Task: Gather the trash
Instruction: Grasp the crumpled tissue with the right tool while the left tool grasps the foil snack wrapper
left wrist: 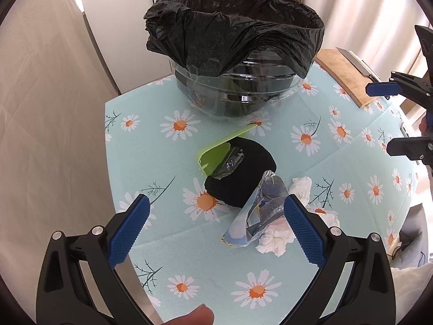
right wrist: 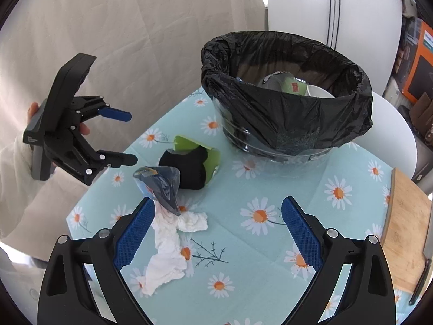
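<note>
**A:** What is shown on the tabletop (right wrist: 243,243)?

**B:** A daisy-print cloth carrying a bin (right wrist: 286,92), a clear tub lined with a black bag, standing toward the far edge. The bin already holds some items, among them what looks like a white cup. Nearer the middle lie four loose pieces of trash: a green plastic scrap (left wrist: 216,149), a black soft pad (left wrist: 243,173) touching it, a crumpled clear wrapper (left wrist: 259,211) resting against the pad, and a white tissue (right wrist: 167,246) partly under the wrapper. A wooden board (right wrist: 406,227) lies at the right edge.

**A:** And the grippers?

**B:** The left gripper (left wrist: 216,227) has its fingers spread wide and holds nothing; the wrapper sits just inside its right finger. The right gripper (right wrist: 216,233) is likewise wide and empty, its left finger beside the tissue.

**A:** How would these pieces likely handle?

**B:** All appear very light. The wrapper is probably thin, slippery and springy, so it is best pinched across its bunched middle rather than a loose edge. The tissue should be soft and compressible; take it at the thick wad, since a trailing end may tear or drag. The green scrap looks stiffer and could be gripped at an upturned rim.
</note>
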A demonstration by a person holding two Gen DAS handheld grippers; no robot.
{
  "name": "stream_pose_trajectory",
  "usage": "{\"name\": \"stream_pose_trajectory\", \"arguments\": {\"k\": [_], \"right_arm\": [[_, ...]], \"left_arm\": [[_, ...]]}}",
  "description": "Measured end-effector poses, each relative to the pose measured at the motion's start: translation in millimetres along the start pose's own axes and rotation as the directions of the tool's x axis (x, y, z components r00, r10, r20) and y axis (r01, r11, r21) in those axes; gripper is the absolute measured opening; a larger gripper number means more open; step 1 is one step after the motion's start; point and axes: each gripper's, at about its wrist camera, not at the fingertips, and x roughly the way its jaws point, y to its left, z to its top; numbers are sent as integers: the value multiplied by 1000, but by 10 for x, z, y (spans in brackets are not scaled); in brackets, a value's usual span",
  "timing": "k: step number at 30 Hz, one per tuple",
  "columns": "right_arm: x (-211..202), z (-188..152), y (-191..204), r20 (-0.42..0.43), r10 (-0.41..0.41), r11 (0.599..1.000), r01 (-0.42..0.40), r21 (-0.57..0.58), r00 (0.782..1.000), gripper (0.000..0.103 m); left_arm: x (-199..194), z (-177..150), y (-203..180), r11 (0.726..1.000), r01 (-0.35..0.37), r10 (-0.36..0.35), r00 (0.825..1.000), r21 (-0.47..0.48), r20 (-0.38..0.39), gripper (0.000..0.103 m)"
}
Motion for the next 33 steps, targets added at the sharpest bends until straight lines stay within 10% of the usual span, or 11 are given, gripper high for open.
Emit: {"name": "stream_pose_trajectory", "arguments": {"k": [33], "right_arm": [[1233, -922, 845, -230, -40, 980, -7, -199, 972, 96]], "left_arm": [[955, -347, -14, 994, 93, -102, 984, -63, -144, 97]]}}
